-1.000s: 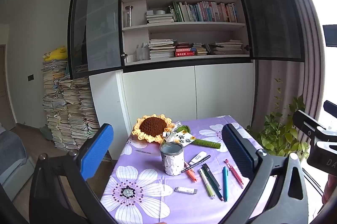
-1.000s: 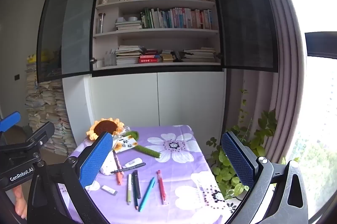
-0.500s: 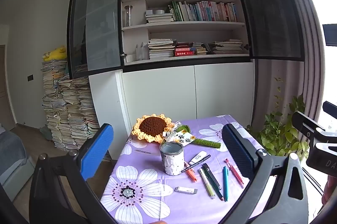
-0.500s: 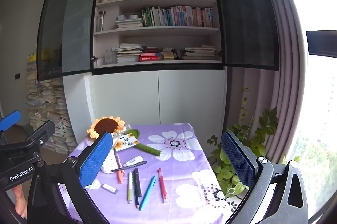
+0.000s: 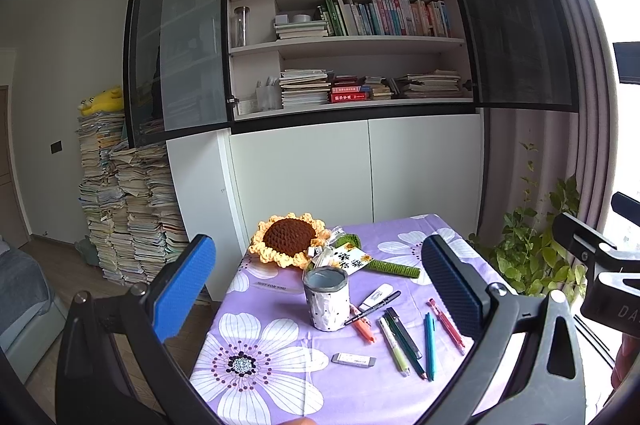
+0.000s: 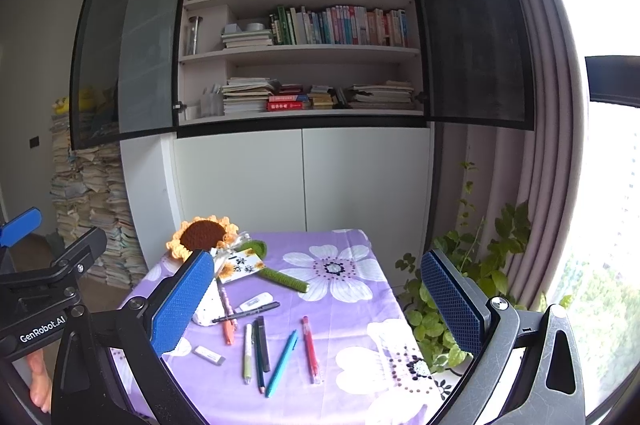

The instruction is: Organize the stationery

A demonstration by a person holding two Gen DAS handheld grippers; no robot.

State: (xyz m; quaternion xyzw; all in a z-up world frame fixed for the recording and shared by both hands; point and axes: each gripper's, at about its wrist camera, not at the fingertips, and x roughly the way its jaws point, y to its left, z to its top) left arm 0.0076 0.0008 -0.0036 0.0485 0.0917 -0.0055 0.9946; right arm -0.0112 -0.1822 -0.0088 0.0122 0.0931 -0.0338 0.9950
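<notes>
Left gripper [image 5: 318, 291] held above the near table edge, fingers spread wide, nothing between them; right gripper [image 6: 316, 305] same, spread wide and empty, hovering over the table's right half. Table [image 5: 404, 397] has a purple floral cloth. Nearest item: white eraser [image 5: 354, 359] lying flat, apart from the pens. Just right of it a loose row of pens, roughly parallel: yellow-green highlighter [image 5: 394, 345], dark pen [image 5: 403, 331] touching or nearly touching it, teal pen [image 5: 430, 345], red pen [image 5: 446, 321] farthest right. Orange pen [image 5: 363, 325] lies next to the cup base, with a black marker [image 5: 372, 308] lying across it at an angle and a white correction-tape-like item [image 5: 375, 297] just behind. White dotted pen cup [image 5: 326, 299] stands upright left of the pens, inside looks empty. Behind cup: crochet sunflower [image 5: 288, 239] with a printed card [image 5: 350, 259] and a green stem [image 5: 394, 268] running right. In the right wrist view the cup is mostly hidden behind the blue finger [image 6: 182, 301]. Far back: white cabinet [image 5: 360, 169], open bookshelf [image 5: 348, 37] with books, paper stacks [image 5: 128, 209] at left, potted plant [image 5: 536, 253] at right by the curtain.
</notes>
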